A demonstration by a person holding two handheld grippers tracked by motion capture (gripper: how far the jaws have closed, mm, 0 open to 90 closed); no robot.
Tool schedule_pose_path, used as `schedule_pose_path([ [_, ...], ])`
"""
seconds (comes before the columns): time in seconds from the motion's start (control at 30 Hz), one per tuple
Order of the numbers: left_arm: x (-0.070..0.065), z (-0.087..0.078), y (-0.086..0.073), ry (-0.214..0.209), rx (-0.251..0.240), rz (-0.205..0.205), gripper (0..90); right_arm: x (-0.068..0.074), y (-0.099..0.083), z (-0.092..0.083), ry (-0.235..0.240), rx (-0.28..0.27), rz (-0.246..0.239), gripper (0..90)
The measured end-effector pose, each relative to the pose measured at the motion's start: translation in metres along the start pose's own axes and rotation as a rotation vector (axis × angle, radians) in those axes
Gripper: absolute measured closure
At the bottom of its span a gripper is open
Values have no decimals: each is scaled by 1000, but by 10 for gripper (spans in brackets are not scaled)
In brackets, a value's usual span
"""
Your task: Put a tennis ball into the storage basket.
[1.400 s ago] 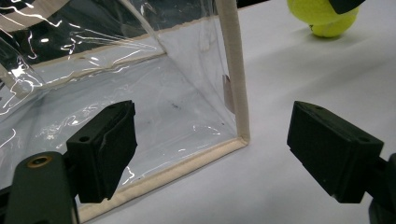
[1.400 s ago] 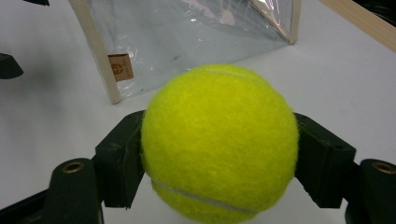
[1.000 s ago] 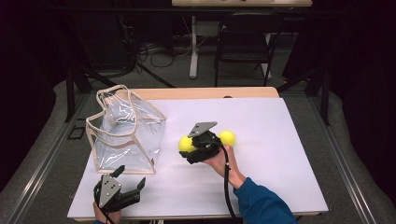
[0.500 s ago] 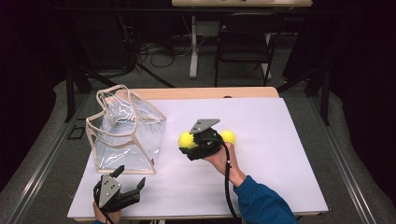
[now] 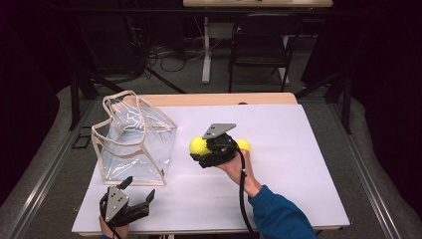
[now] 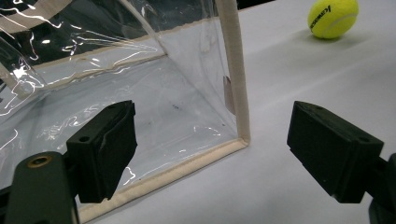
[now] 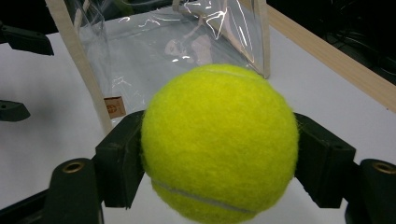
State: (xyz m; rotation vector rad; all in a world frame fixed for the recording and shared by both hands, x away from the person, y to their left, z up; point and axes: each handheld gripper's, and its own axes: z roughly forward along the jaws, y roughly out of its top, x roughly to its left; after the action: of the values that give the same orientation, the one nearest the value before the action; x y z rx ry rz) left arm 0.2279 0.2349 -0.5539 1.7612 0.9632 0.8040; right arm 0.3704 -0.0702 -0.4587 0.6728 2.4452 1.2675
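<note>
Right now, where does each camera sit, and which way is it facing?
High view: fixed above the person's side, looking forward and down on the white table; a blue sleeve and both hand-held grippers show.
Left gripper view: rides the left hand-held gripper, facing the clear bag corner; its open jaws show.
Right gripper view: rides the right hand-held gripper, facing the bag; its jaws clamp a tennis ball.
Shared: all see the bag; the high and left gripper views see a second ball on the table.
</note>
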Motion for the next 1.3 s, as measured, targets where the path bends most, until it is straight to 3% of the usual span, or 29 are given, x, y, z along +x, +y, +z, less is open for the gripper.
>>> schedule_pose_path([
  [1.3,1,0,0,1,-3,-8,160,-11,30,-6,-7,-56,-5,262],
])
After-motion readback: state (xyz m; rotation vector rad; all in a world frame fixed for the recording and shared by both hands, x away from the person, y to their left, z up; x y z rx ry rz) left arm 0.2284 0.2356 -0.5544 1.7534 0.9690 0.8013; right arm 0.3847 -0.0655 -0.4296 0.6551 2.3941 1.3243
